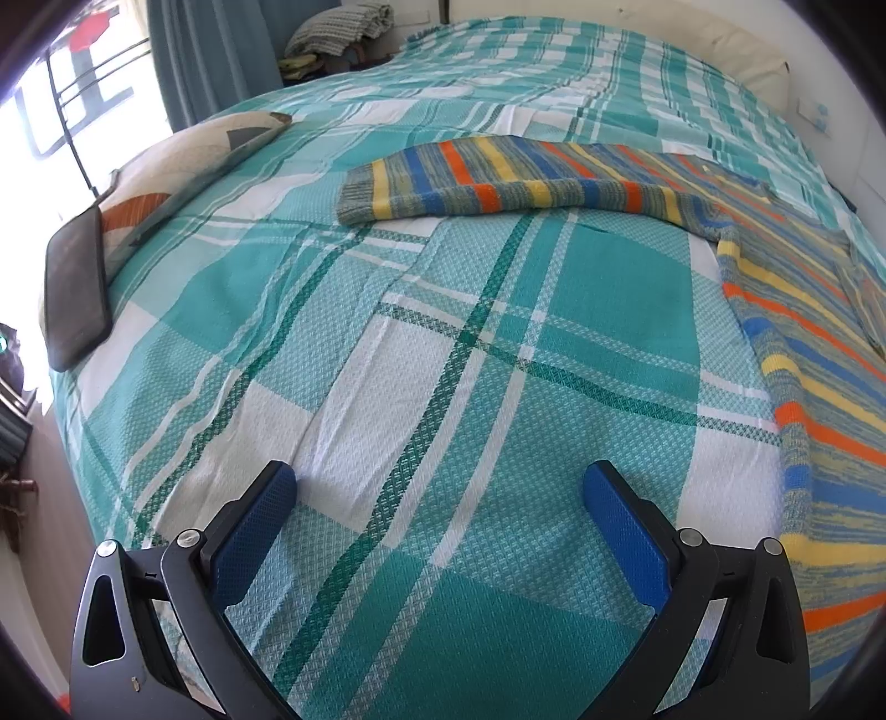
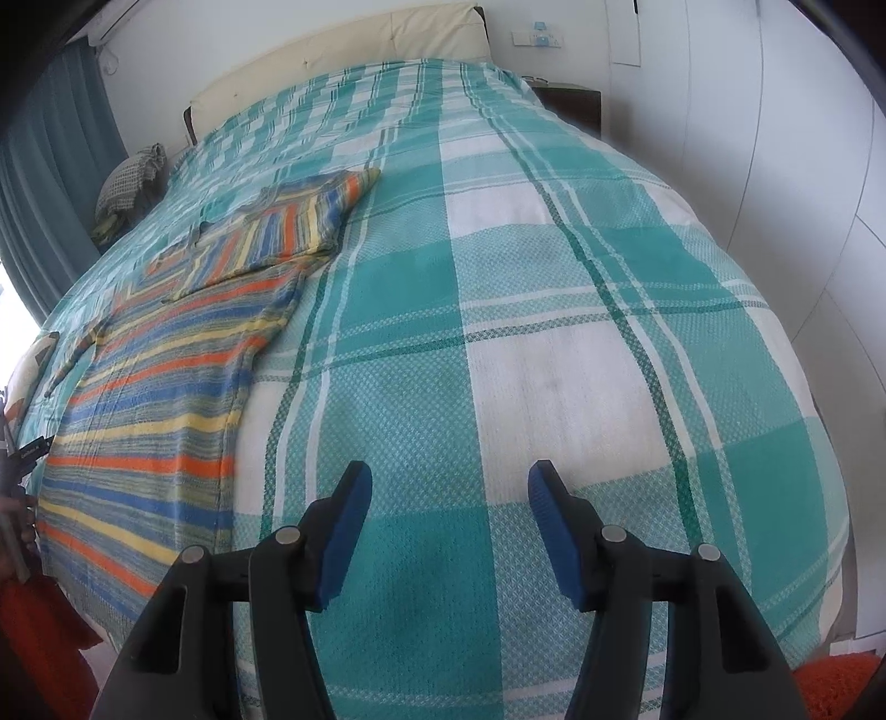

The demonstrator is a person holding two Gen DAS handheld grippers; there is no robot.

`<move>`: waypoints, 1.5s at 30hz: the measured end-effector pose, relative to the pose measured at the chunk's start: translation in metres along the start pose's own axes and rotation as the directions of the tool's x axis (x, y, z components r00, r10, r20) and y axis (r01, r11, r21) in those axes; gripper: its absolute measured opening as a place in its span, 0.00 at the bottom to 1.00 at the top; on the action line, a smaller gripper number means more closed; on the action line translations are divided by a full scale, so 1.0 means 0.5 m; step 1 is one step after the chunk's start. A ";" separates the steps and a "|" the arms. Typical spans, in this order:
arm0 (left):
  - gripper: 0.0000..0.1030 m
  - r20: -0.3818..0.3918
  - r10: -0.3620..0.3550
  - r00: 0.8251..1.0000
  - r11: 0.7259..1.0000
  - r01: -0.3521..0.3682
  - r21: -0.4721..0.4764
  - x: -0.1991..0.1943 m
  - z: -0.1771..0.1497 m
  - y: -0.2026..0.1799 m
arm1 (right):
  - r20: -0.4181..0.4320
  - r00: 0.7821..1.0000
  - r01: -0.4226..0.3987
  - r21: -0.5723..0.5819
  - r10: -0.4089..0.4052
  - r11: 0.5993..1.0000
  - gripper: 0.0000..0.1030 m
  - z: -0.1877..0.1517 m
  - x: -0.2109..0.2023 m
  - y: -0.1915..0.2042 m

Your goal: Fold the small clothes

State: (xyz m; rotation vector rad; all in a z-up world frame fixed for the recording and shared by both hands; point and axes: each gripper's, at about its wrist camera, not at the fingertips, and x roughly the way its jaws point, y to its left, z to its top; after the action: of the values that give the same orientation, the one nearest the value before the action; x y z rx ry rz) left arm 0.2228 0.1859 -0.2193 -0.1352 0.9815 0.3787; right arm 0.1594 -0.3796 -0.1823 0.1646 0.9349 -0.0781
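A: Where is the sweater (image 2: pixel 166 382) lying?

B: It is lying flat on the bed (image 2: pixel 554 360), off to the left of the right hand-held gripper (image 2: pixel 448 531) and to the right of the left hand-held gripper (image 1: pixel 440 526). One sleeve (image 1: pixel 470 183) is stretching out sideways ahead of the left one; the other sleeve (image 2: pixel 288 221) is looking folded in over the chest.

A: How is it going to handle?

B: I am judging it as a soft, limp knit, light, not fragile and not slippery. It is likely sagging and stretching if lifted by one point, so I am suggesting pinching a ribbed edge, the hem or the cuff (image 1: pixel 360 194), and taking only the layers wanted.

A: And the hand-held grippers?

B: Both are hovering over bare bedspread beside the sweater. The left one is standing spread wide with nothing between its pads. The right one is also parted and holding nothing, with only the bedspread showing between its pads.

A: Any containers?

B: I am seeing none. A pillow (image 1: pixel 183 160) and a dark tablet-like slab (image 1: pixel 75 288) are lying far left of the left hand-held gripper, and a bundle of cloth (image 1: pixel 340 30) is sitting beyond the bed.
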 end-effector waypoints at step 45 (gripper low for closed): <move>0.04 0.084 -0.432 0.898 0.897 0.418 0.147 -0.158 0.450 -0.162 | -0.032 0.999 -0.021 0.017 0.021 1.000 0.75 -0.009 0.026 0.010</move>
State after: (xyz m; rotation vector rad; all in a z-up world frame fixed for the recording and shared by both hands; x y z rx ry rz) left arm 0.3903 0.1539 -0.0336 -0.2078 0.8308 -0.0796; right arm 0.1641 -0.3740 -0.1947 0.1912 0.9644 -0.0639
